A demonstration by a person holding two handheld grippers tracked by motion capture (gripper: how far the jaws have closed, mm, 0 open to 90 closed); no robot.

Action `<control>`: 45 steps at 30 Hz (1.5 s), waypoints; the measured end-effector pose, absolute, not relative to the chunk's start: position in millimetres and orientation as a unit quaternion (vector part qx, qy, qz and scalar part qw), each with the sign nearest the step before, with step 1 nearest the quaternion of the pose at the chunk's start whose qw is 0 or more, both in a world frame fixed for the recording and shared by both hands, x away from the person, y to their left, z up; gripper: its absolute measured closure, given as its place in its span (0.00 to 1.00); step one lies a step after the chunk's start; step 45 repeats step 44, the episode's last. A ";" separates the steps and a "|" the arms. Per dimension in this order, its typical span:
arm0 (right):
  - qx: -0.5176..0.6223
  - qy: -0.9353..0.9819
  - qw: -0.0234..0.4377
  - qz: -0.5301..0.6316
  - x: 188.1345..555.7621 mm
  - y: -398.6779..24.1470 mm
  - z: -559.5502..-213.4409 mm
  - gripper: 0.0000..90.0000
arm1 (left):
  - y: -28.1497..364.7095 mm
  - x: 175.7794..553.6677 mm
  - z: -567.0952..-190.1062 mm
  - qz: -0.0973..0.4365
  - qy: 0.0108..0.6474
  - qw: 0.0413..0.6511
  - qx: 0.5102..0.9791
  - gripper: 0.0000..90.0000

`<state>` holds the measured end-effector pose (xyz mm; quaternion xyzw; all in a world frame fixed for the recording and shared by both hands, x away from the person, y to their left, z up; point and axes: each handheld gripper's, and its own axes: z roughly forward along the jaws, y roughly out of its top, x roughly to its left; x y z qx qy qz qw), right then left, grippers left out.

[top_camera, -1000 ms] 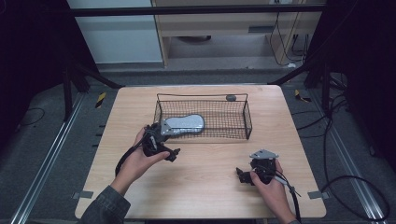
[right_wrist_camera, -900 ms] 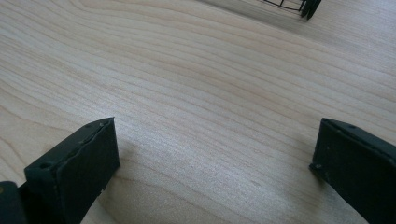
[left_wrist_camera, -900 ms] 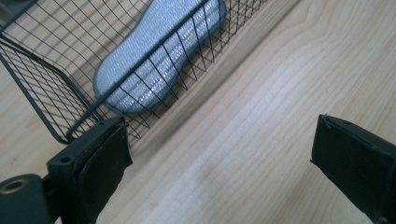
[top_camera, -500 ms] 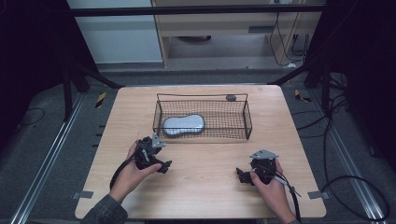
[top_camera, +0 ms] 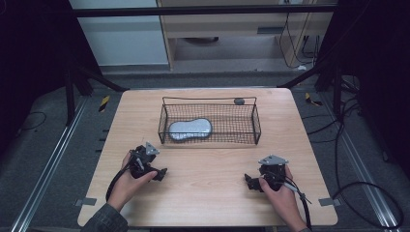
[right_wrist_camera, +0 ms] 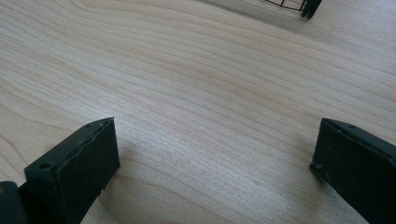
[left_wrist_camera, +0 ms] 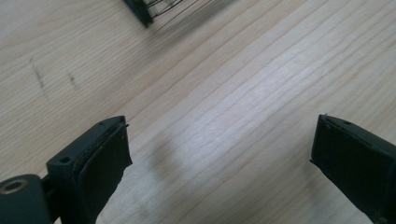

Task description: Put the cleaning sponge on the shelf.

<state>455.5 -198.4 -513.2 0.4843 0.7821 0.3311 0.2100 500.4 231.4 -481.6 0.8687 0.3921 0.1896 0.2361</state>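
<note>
A wooden bench carries a black wire basket toward its far middle, and a grey, peanut-shaped object lies flat inside the basket's left half. A small dark thing sits on the bench just beyond the basket's far right rim; what it is cannot be told. The left claw rests near the bench's front left, held in a hand that comes in from the bottom edge, well short of the basket. In the left gripper view its two black jaws stand wide apart over bare wood with nothing between them, and a corner of the basket shows at the top edge. The right claw sits near the front right, gripped by the other hand, with a cable trailing back from it. In the right gripper view its jaws are likewise spread wide and empty above the wood grain, a corner of the basket far ahead.
</note>
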 end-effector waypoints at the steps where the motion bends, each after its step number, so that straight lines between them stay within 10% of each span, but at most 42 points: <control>1: 0.484 0.782 0.210 0.331 455.4 -198.4 -513.2 0.01 | 233.8 501.5 -482.9 0.191 0.397 0.236 0.866 0.04; 45: 0.484 0.782 0.210 0.331 455.6 -198.4 -513.3 0.01 | 261.6 506.5 -508.5 0.188 0.426 0.336 0.819 0.00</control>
